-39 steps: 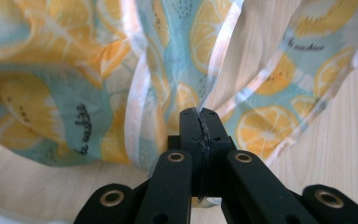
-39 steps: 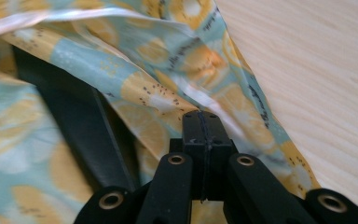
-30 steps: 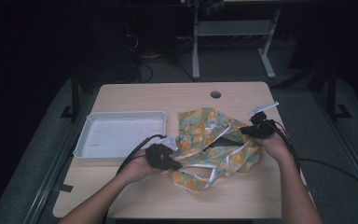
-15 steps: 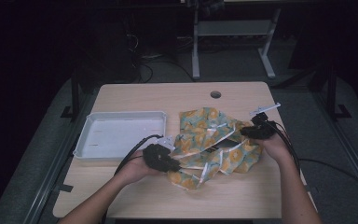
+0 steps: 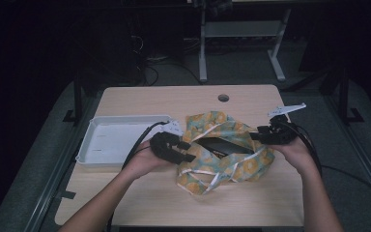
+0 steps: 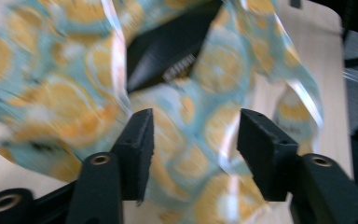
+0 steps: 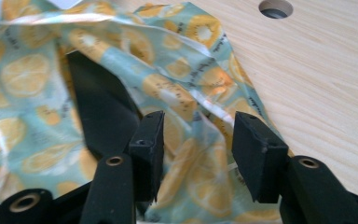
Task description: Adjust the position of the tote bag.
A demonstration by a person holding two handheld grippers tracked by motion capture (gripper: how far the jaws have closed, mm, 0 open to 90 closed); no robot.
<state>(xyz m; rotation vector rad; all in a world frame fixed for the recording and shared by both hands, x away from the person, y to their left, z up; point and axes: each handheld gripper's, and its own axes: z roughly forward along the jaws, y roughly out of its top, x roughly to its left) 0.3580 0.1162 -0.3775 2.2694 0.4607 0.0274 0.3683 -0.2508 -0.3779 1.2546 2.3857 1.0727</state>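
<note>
Lemon-print wrapping paper (image 5: 222, 166) lies crumpled in the middle of the table, loosely around a flat black box (image 5: 220, 145). My left gripper (image 5: 188, 152) hovers over the paper's left side. Its jaws have just been opening and now stand apart, with paper (image 6: 191, 126) in the gap but not pressed. My right gripper (image 5: 255, 137) hovers at the paper's right edge, and its jaws have likewise just been opening. Paper (image 7: 196, 140) rises between them, untouched by the pads. The box (image 6: 168, 56) (image 7: 98, 102) shows dark through the folds.
A white tray (image 5: 116, 140) sits on the table to the left of the paper, close behind my left hand. A round cable hole (image 5: 223, 97) (image 7: 274, 7) lies toward the table's far edge. Dark floor and desk legs surround the table.
Both grippers went from shut on the paper's edges to open and lifted slightly. The released flaps sprang apart, and the black box now shows inside.
</note>
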